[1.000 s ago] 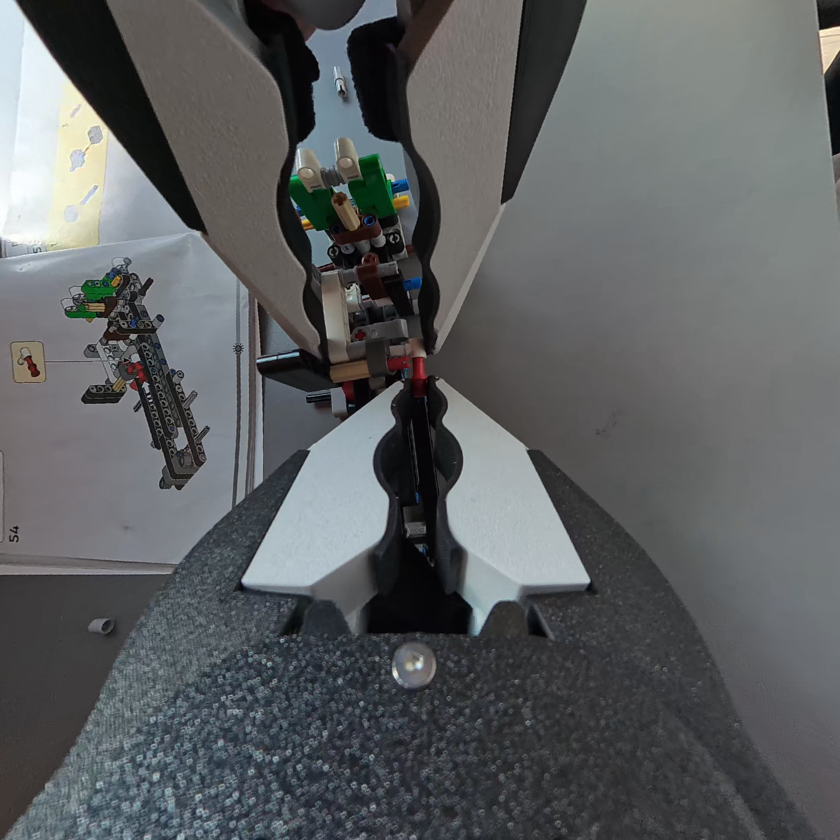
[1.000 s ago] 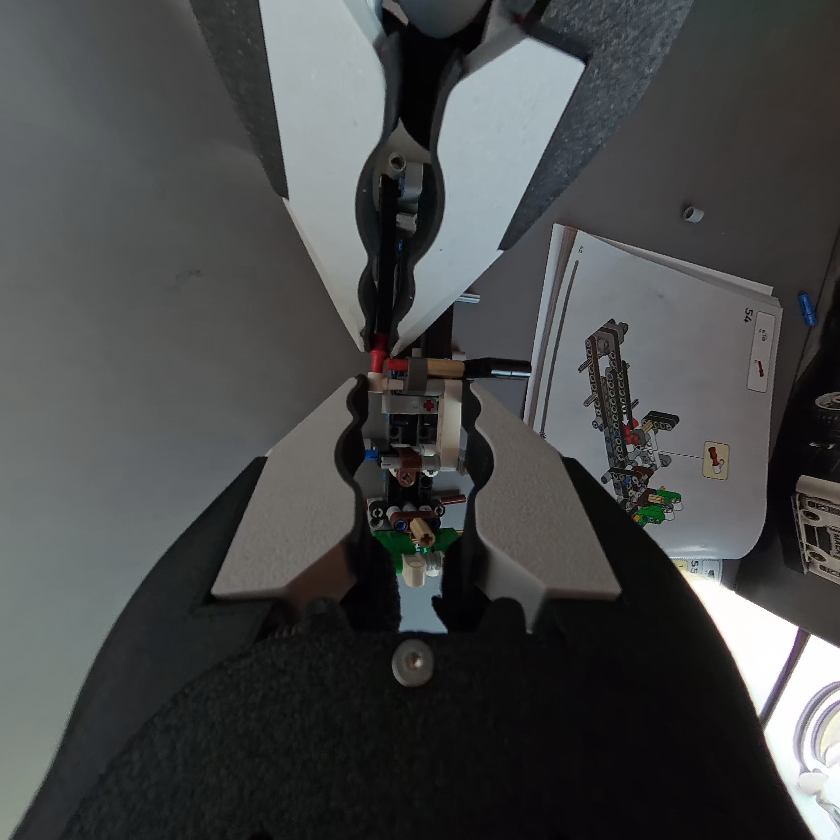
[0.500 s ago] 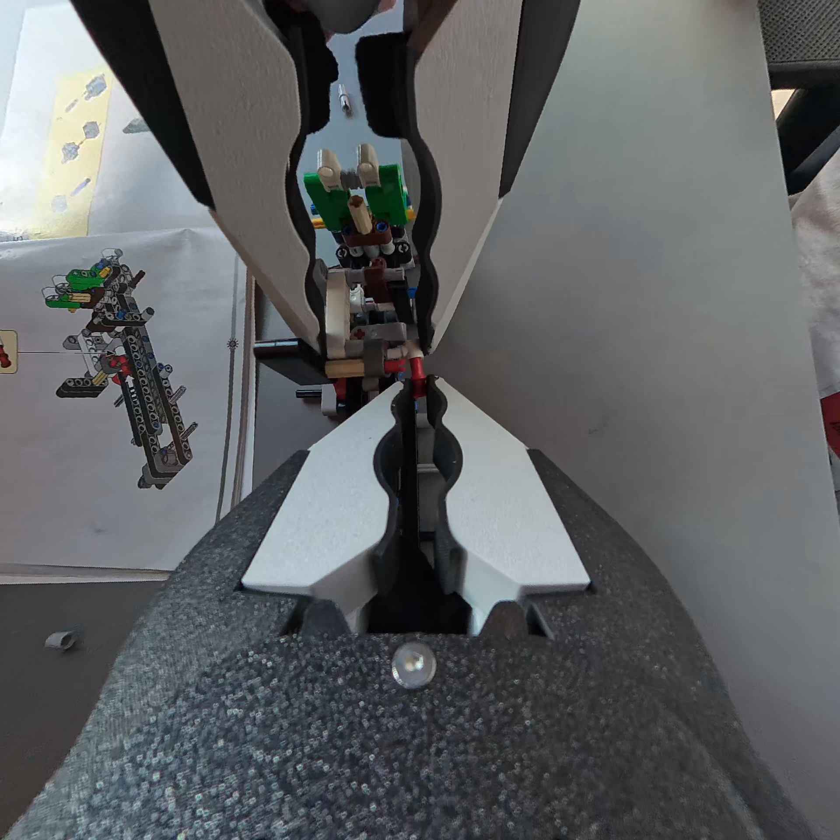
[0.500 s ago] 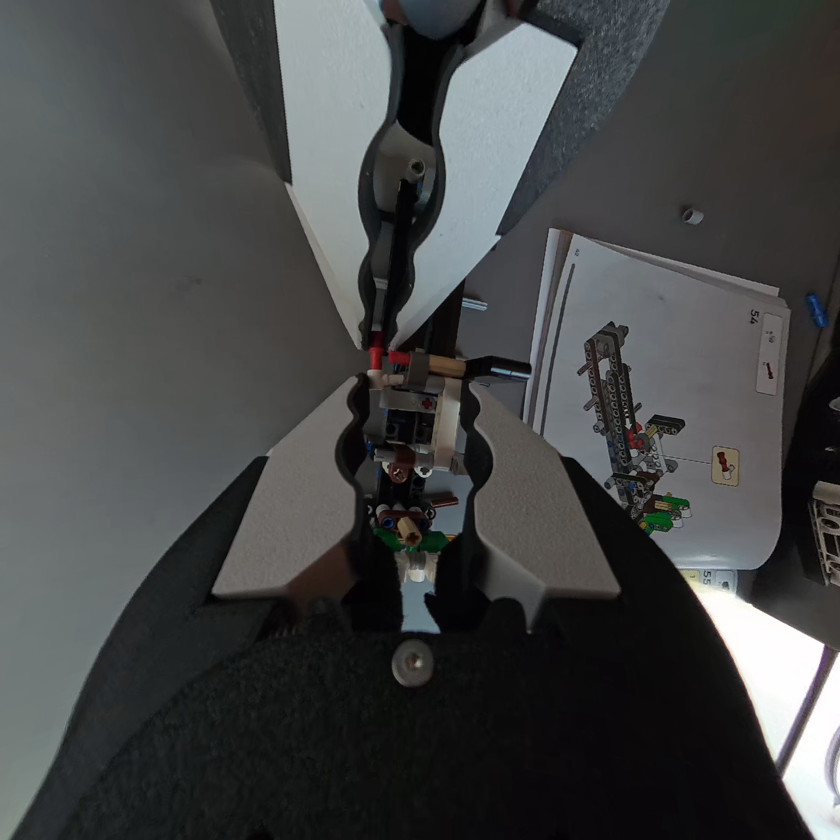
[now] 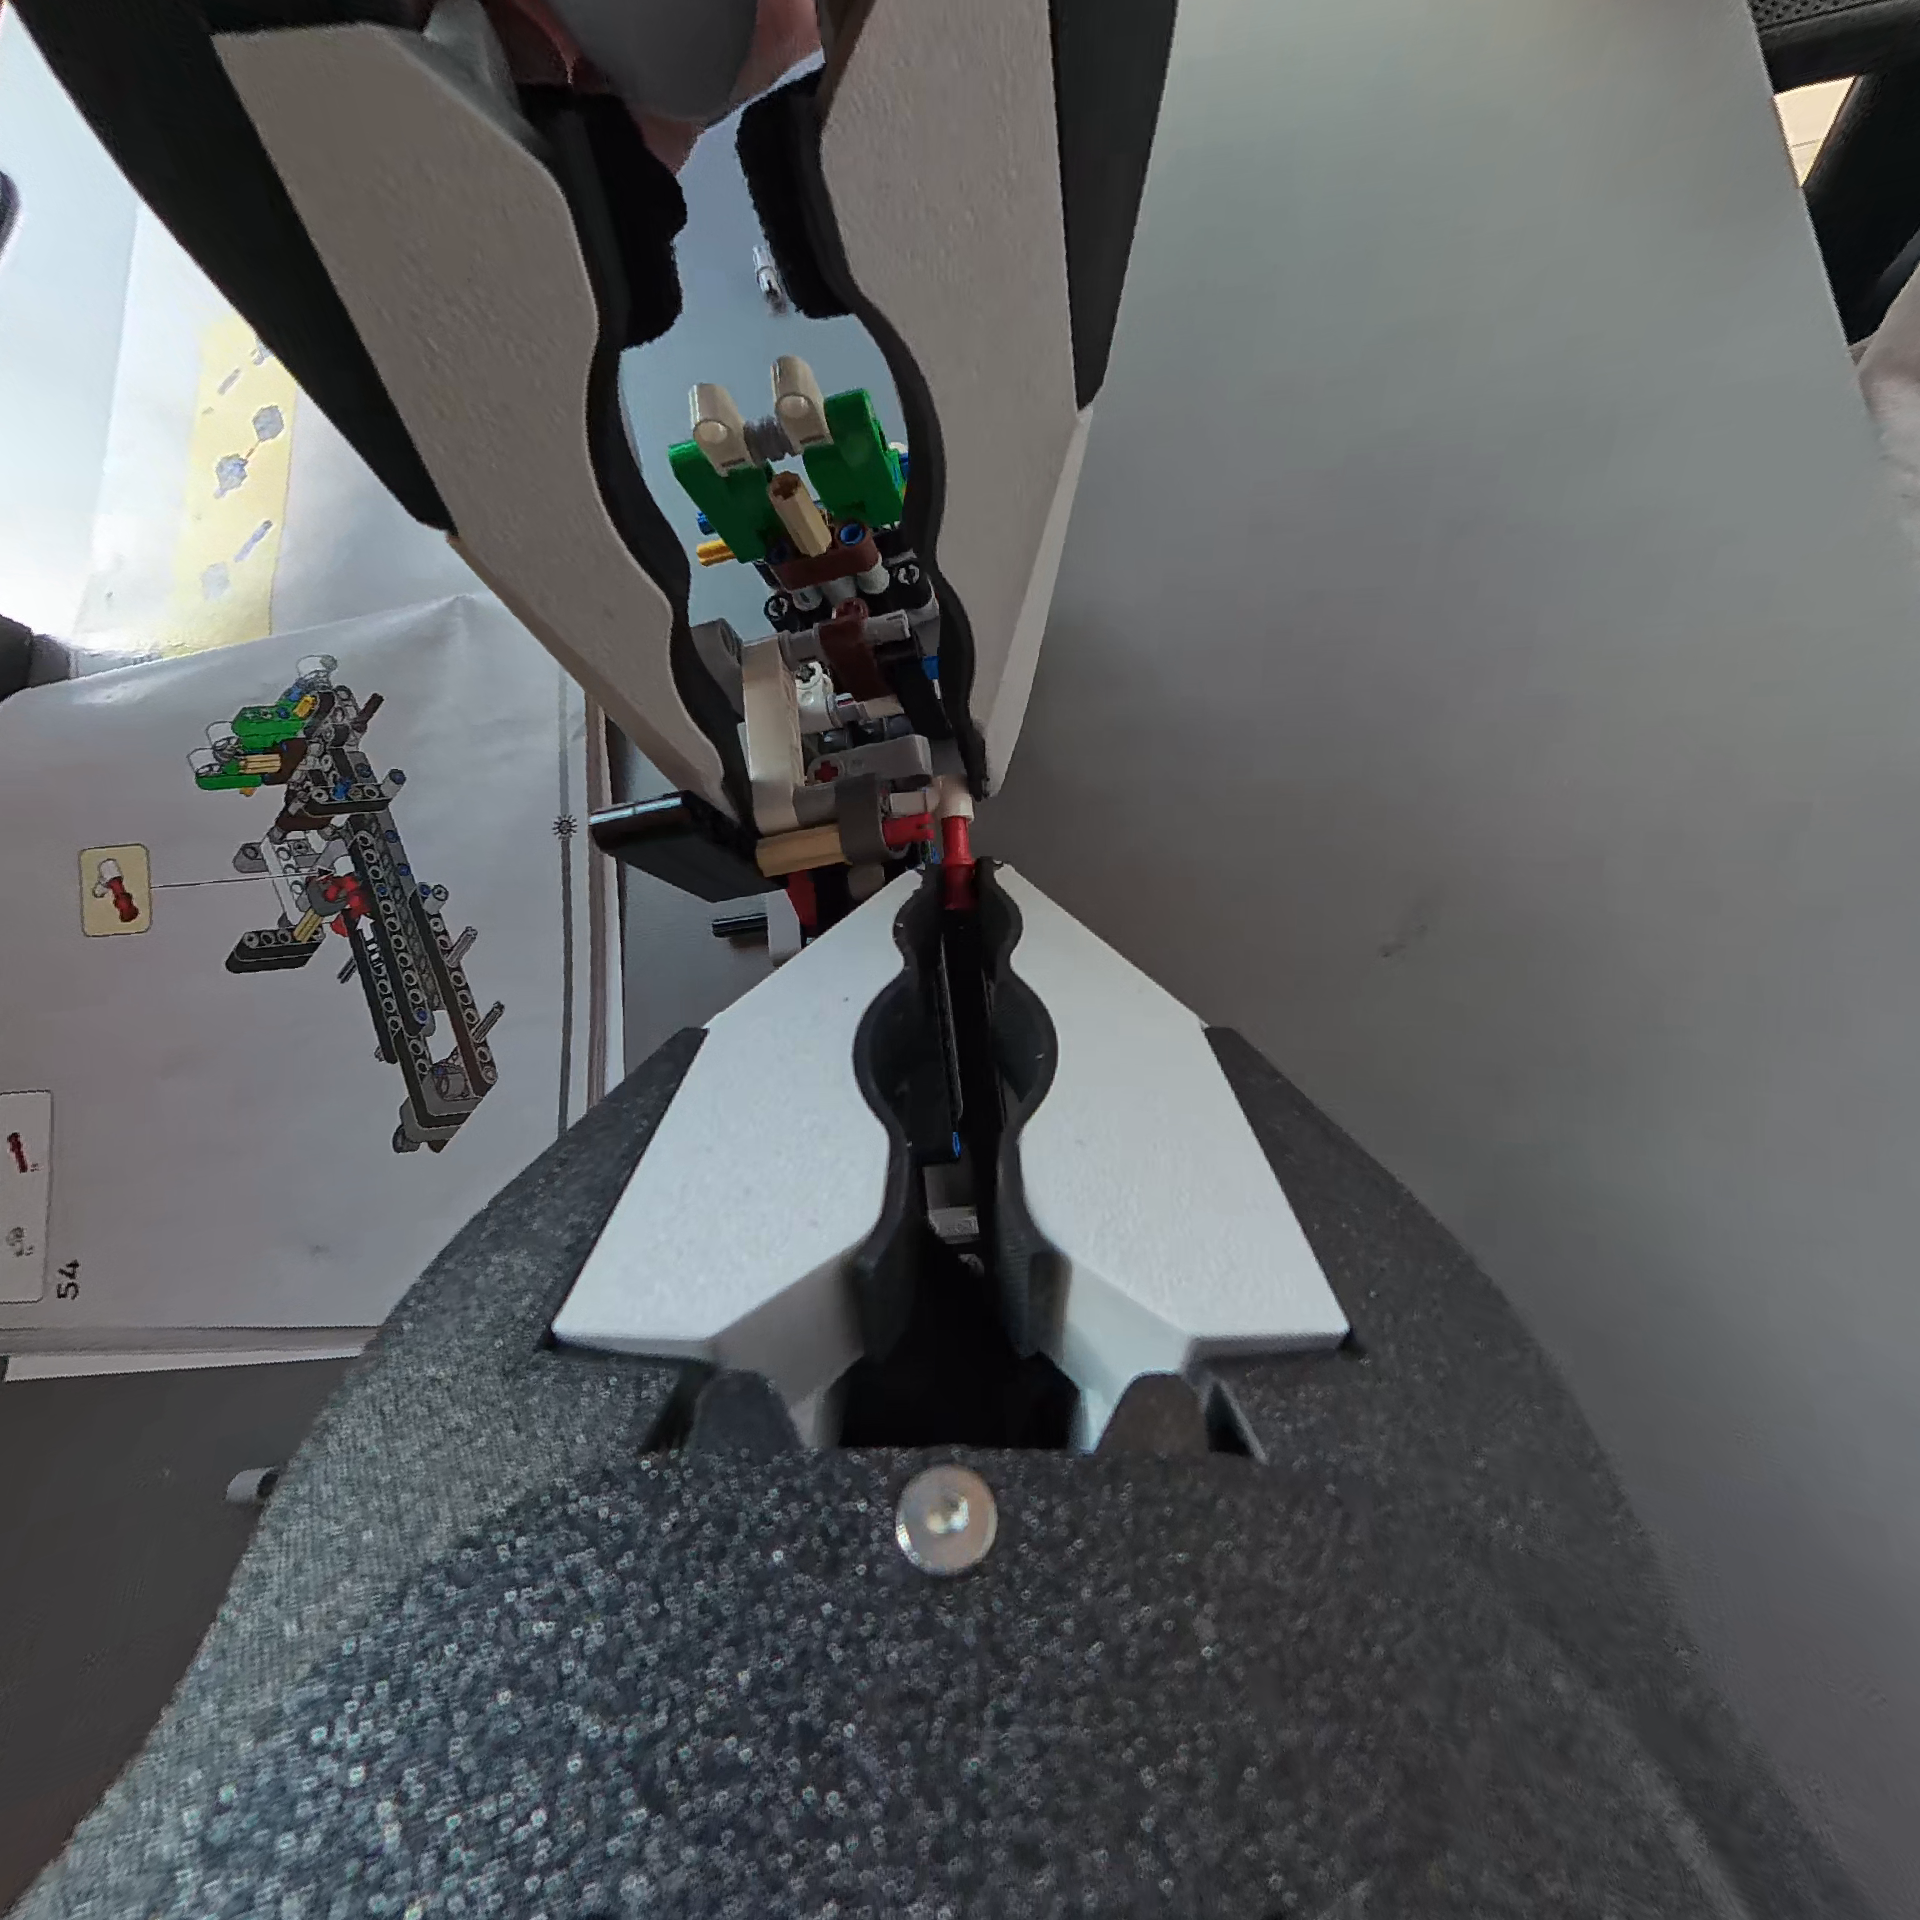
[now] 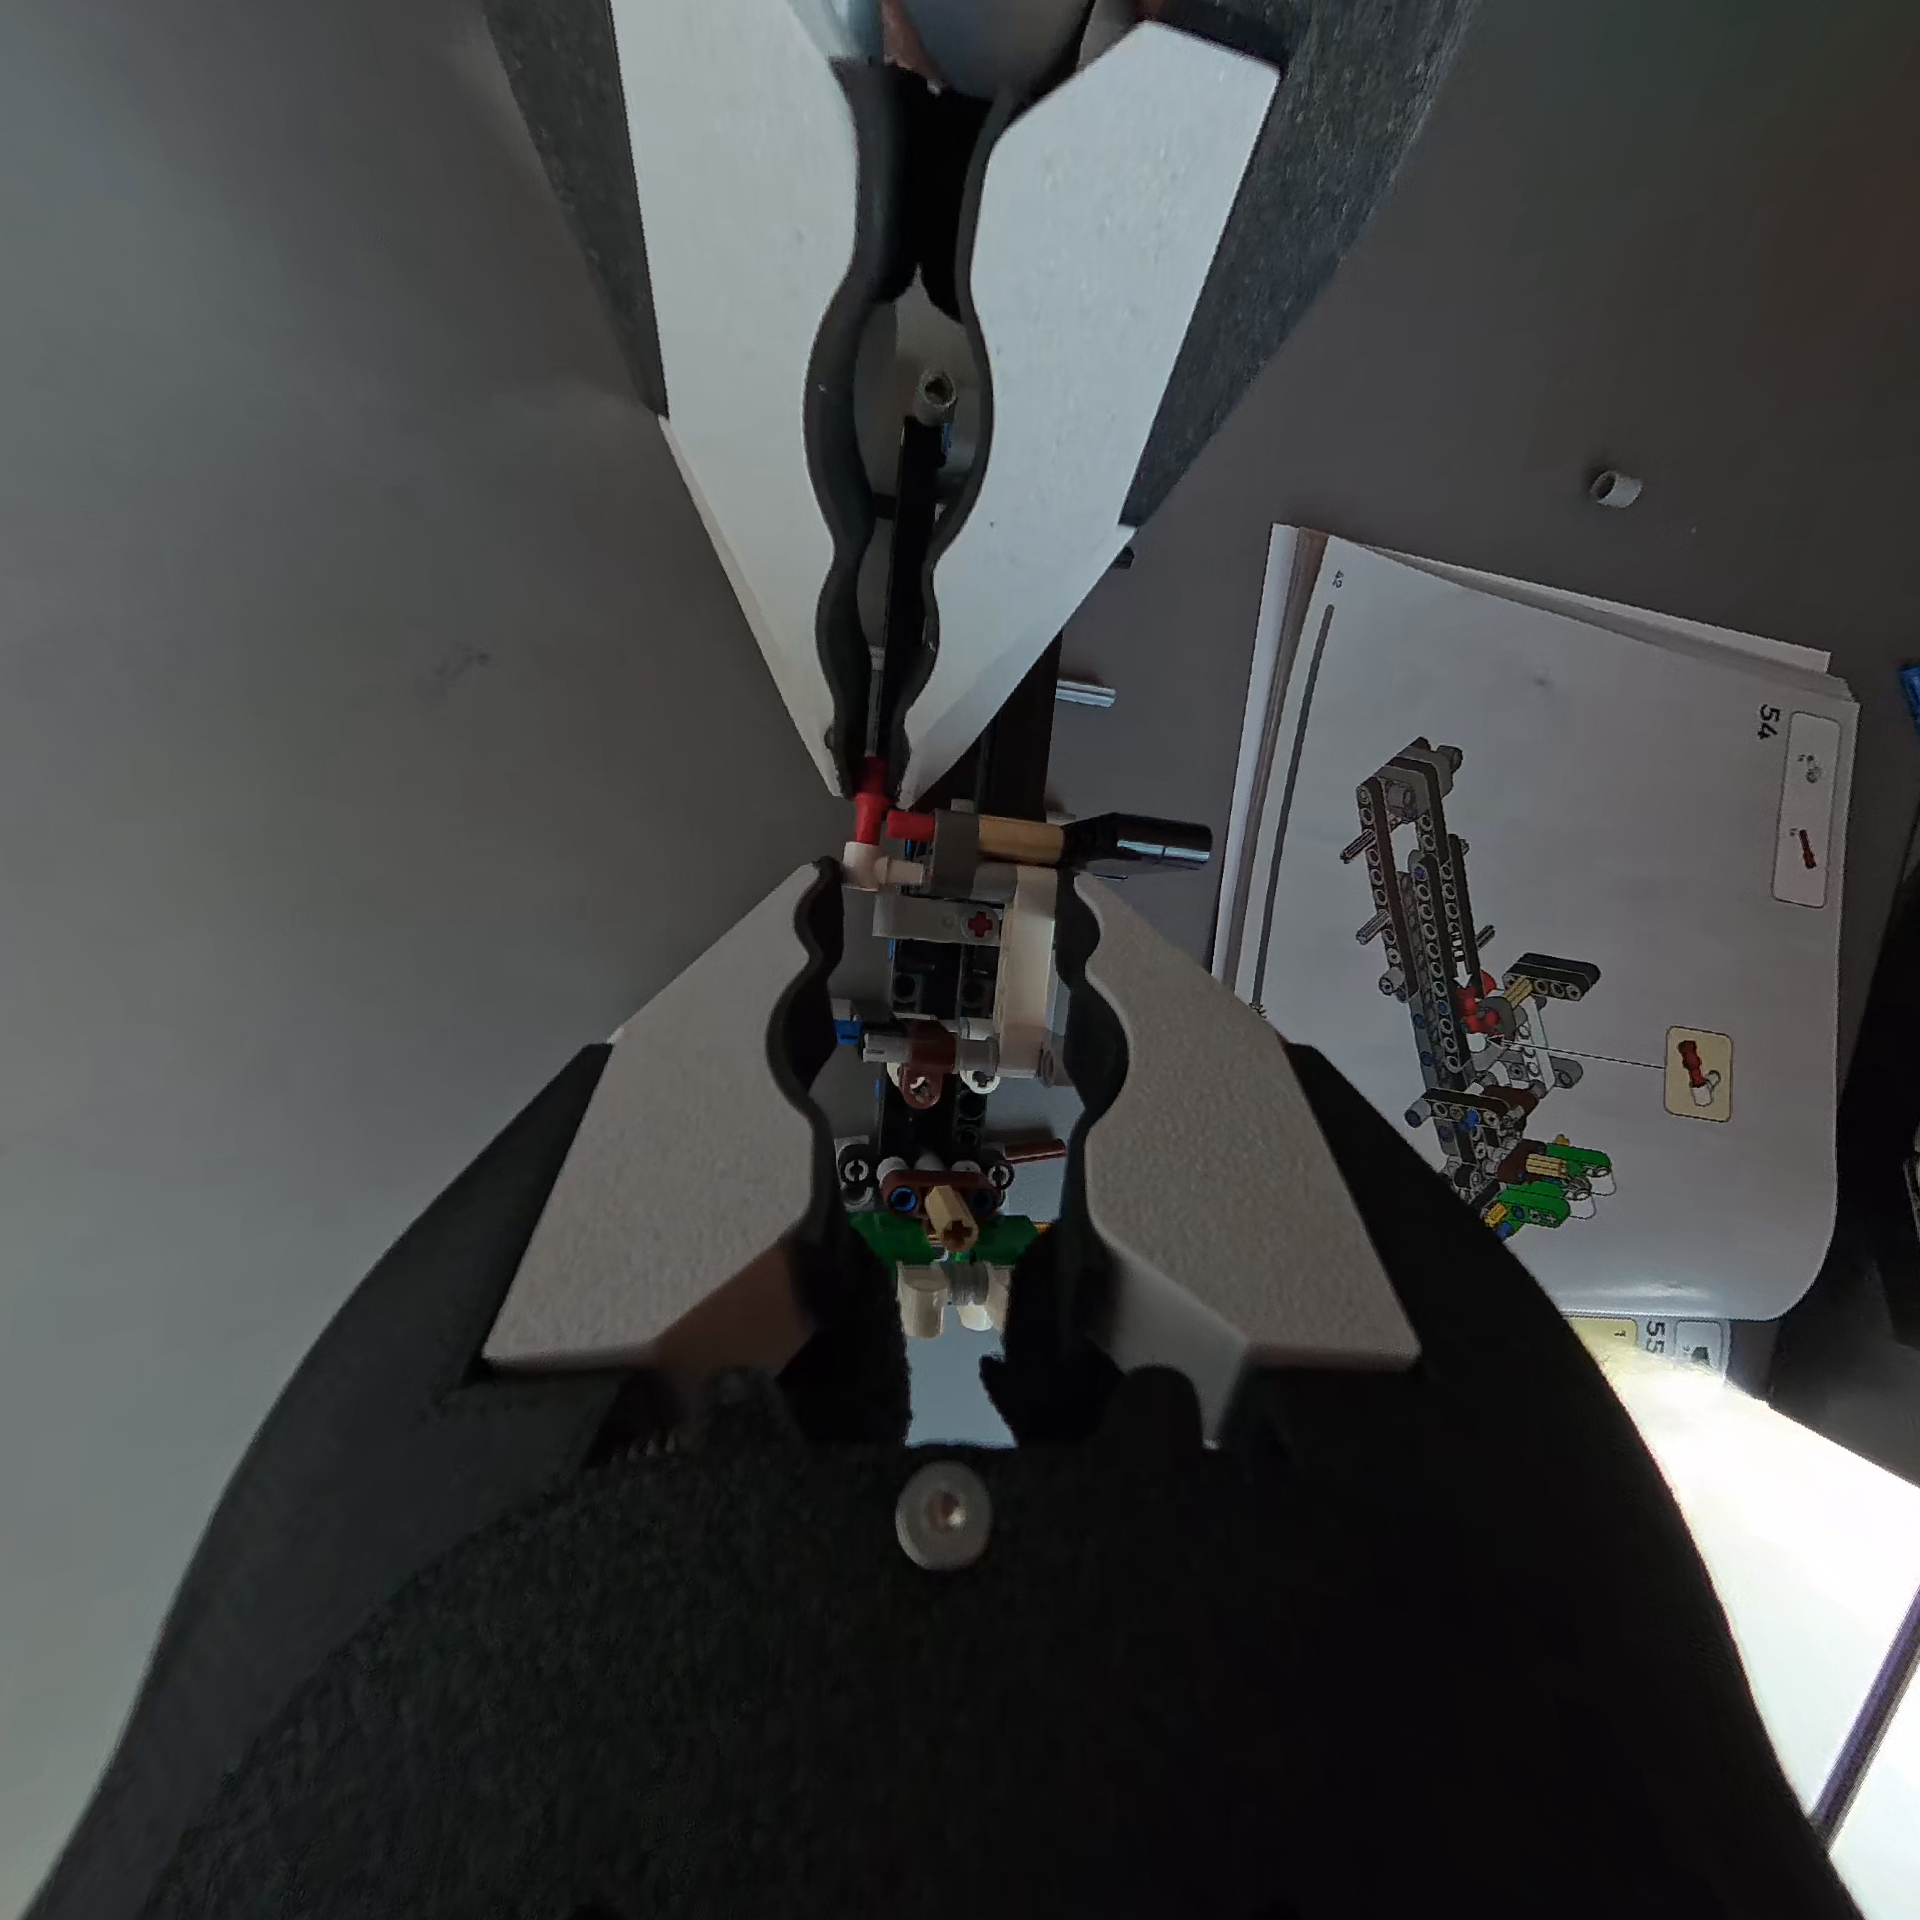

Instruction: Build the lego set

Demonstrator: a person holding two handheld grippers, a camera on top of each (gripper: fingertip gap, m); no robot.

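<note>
My left gripper (image 5: 956,883) is shut on a small red pin (image 5: 956,847) with a white end. It holds the pin against the near end of a brick model (image 5: 821,717). The model is a long black, grey and white beam assembly with green and tan parts at its far end. My right gripper (image 6: 945,894) is shut on the model (image 6: 977,956), with its pads against the model's sides, and holds it above the table. In the right wrist view the left gripper (image 6: 871,779) comes in from the top and pinches the red pin (image 6: 869,805) at the model's corner.
An open instruction booklet (image 5: 260,987) lies on the grey table (image 5: 1455,831); it also shows in the right wrist view (image 6: 1558,883). A small grey bushing (image 6: 1614,486) lies beyond the booklet. A small pale pin (image 5: 769,275) lies on the table beyond the model. Only a small space, under 4 cm, lies between the two pairs of fingers. The small grey bushing (image 6: 1614,486) is about 20 centimeters from both grippers' fingertips. Look for it in the left wrist view (image 5: 260,1489) too.
Both grasps have held. The two grippers and the model have drifted a little over the table, so the booklet has shifted in both views.
</note>
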